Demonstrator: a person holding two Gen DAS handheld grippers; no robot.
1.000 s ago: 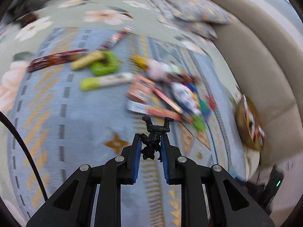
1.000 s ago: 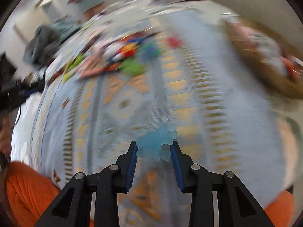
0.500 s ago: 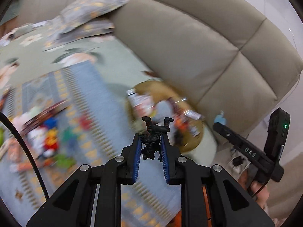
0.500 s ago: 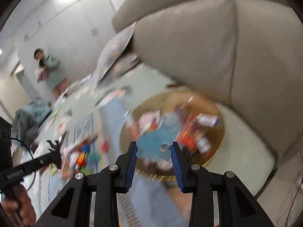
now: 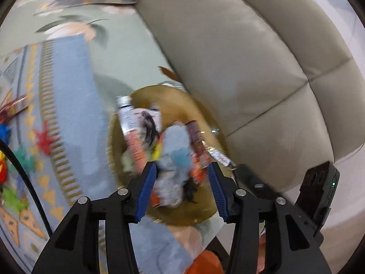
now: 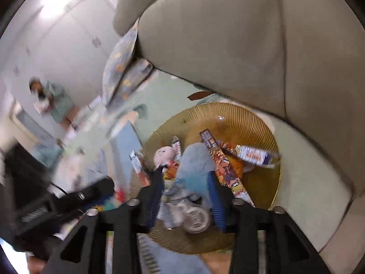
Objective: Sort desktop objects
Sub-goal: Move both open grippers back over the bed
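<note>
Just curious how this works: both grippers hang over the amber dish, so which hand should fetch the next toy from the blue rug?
Probably left. Both jaws have just been opening, gripping nothing. The left gripper lies between the right gripper and the red star toy on the blue rug.

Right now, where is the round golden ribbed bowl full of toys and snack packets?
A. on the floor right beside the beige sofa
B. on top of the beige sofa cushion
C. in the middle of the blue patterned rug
A: the round golden ribbed bowl sits low on the floor against the foot of the beige sofa.
</note>
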